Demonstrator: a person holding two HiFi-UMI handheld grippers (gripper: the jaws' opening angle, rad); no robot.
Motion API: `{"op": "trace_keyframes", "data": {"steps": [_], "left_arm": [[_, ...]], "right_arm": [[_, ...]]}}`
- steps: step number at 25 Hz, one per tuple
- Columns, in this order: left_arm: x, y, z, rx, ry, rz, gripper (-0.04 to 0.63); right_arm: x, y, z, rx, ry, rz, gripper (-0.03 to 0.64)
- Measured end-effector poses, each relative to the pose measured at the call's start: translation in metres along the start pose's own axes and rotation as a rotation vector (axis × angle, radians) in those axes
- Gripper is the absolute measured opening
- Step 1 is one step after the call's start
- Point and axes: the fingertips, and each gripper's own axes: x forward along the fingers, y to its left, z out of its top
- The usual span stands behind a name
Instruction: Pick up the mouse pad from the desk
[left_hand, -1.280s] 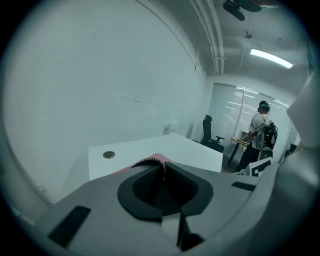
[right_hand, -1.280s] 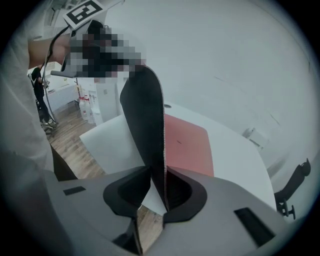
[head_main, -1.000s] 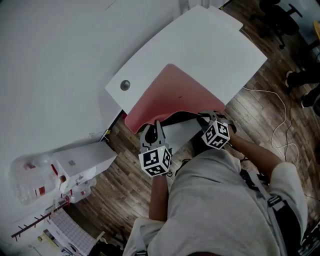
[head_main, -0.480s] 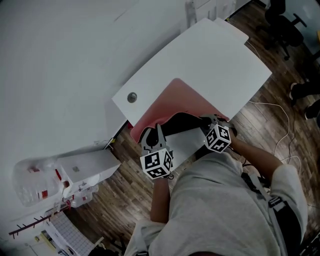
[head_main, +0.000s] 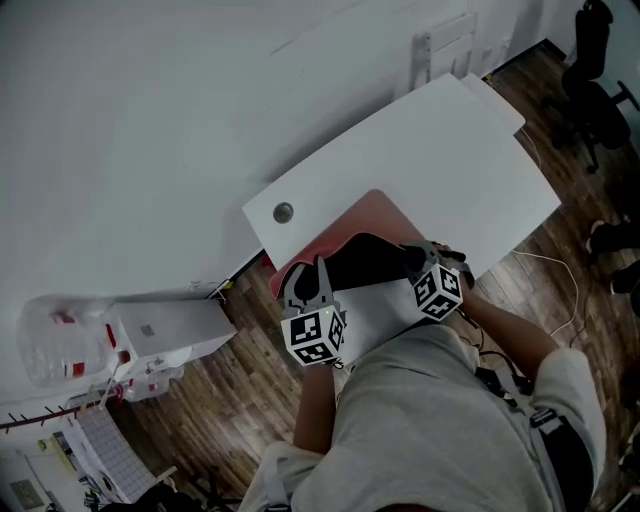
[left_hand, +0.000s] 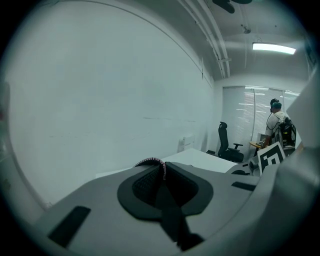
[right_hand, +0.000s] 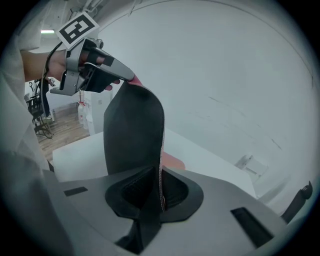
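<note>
Over the desk (head_main: 450, 150), left gripper (left_hand: 163, 170) and just-tightened right gripper (right_hand: 160, 186) pinch the mouse pad (right_hand: 132, 135).

Plain white wall (head_main: 130, 130), white table (head_main: 440, 150) set against it, dark wood plank floor (head_main: 215, 400), black office chair (head_main: 597, 95) past the table's far end, low white cabinet (head_main: 160, 325) by the wall, ceiling strip light (left_hand: 272, 48) lit, window blinds (left_hand: 240, 120) at the room's end.

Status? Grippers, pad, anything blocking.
Left hand-held gripper shut on mouse pad. Right hand-held gripper just closing tighter, pad between. Near edge lifted, far end on desk. Nothing blocking.
</note>
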Motion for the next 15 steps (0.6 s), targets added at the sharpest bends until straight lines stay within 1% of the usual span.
{"op": "trace_keyframes", "data": {"steps": [4, 9, 12, 15], "left_arm": [[0.003, 0.008, 0.012, 0.009, -0.017, 0.045, 0.031], [-0.004, 0.018, 0.03, -0.003, -0.037, 0.088, 0.031], [-0.009, 0.023, 0.04, -0.001, -0.047, 0.085, 0.031], [-0.017, 0.022, 0.055, 0.016, -0.071, 0.065, 0.031]], "right_arm": [[0.0, -0.016, 0.022, 0.054, -0.018, 0.014, 0.058], [-0.008, -0.029, 0.055, 0.048, -0.063, -0.011, 0.052], [-0.012, -0.034, 0.07, 0.047, -0.092, -0.034, 0.052], [-0.022, -0.038, 0.083, 0.036, -0.118, -0.079, 0.051]]}}
